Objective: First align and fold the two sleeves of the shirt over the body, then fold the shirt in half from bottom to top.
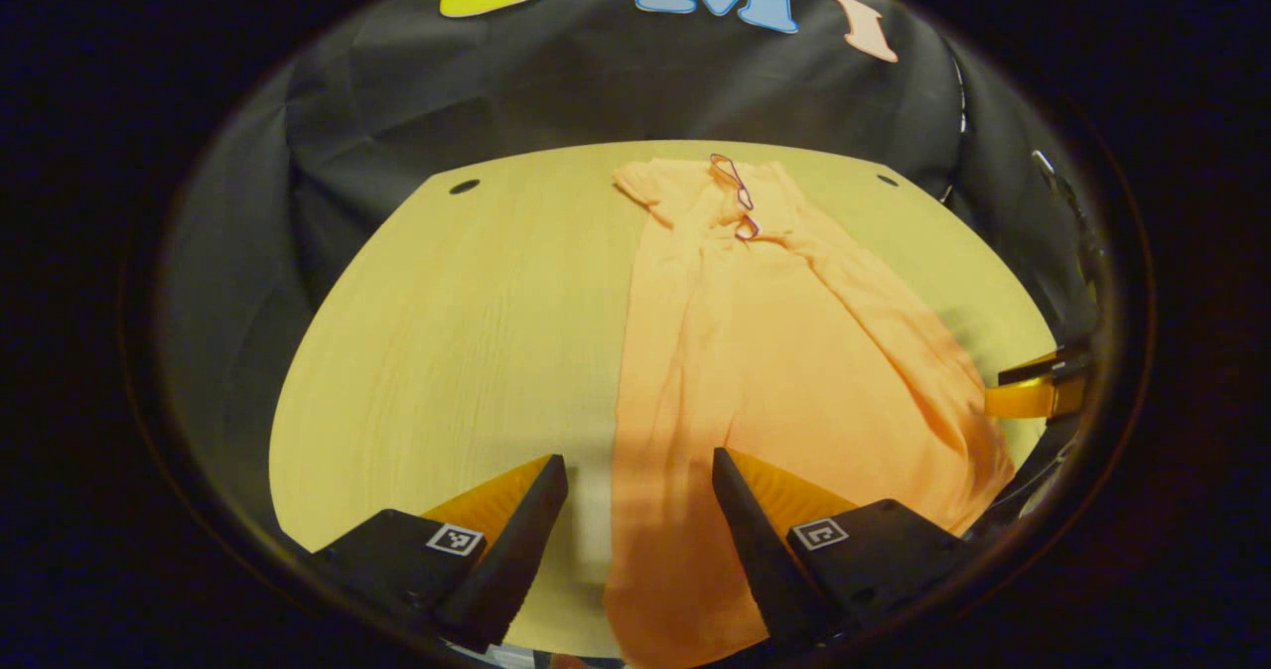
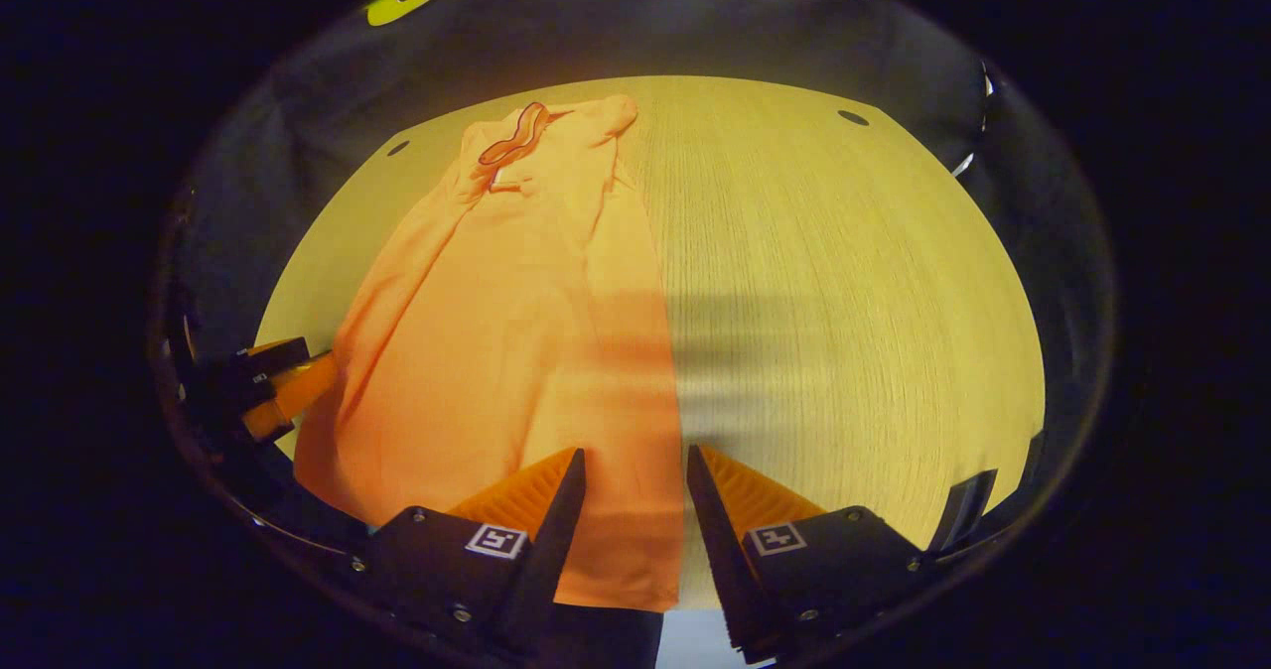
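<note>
On the wooden table (image 1: 447, 332) lies an orange shirt (image 1: 775, 351), left gripper (image 1: 640, 490) and right gripper (image 2: 635, 485) both spread apart.

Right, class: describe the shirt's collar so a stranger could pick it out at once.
Start at the wooden table and find the orange shirt lying lengthwise on it. Follow the shirt to its far end, near the black cloth wall. The collar sits there, set apart by its dark-edged trim.

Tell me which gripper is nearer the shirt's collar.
Neither clearly: both sit at the hem end, far from the collar. The left gripper is open over the shirt's left hem corner; the right gripper is open over the right hem corner.
</note>
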`<state>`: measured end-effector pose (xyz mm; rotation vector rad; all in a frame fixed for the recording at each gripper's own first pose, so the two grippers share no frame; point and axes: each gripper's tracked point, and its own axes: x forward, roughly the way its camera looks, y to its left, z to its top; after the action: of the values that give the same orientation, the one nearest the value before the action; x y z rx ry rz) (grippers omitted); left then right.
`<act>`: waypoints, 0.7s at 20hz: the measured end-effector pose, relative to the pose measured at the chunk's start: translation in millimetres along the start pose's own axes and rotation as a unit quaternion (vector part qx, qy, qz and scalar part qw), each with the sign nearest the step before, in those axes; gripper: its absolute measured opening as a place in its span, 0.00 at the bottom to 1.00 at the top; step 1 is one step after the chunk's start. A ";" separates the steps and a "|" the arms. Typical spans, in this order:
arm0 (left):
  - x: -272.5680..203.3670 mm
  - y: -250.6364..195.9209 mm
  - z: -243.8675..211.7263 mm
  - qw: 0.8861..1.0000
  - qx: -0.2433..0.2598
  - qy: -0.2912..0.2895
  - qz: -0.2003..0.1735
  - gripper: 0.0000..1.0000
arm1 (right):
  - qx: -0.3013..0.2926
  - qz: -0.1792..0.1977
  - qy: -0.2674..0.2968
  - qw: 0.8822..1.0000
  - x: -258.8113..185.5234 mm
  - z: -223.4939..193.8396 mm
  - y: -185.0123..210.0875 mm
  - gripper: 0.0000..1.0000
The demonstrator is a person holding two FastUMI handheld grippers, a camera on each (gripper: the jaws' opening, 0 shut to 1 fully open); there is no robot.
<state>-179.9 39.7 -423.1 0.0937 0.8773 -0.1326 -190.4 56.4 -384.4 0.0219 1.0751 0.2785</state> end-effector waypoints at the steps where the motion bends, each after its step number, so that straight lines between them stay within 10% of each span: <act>1: -0.7 1.0 -6.7 1.000 0.000 0.004 0.004 0.97 | -0.001 0.000 0.004 1.000 0.8 -4.6 0.5 0.66; 11: 2.5 -7.3 -16.6 1.000 -0.006 -0.005 0.003 0.86 | -0.031 -0.021 0.023 0.999 12.7 -19.0 4.1 0.67; 14: 6.2 -22.9 -12.5 1.000 0.018 -0.008 -0.012 0.59 | -0.046 -0.021 0.020 0.999 9.6 -17.0 6.1 0.28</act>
<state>-189.1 18.3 -436.5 0.1148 0.8612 -0.1715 -202.2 62.6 -399.9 -0.0884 1.0993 0.2910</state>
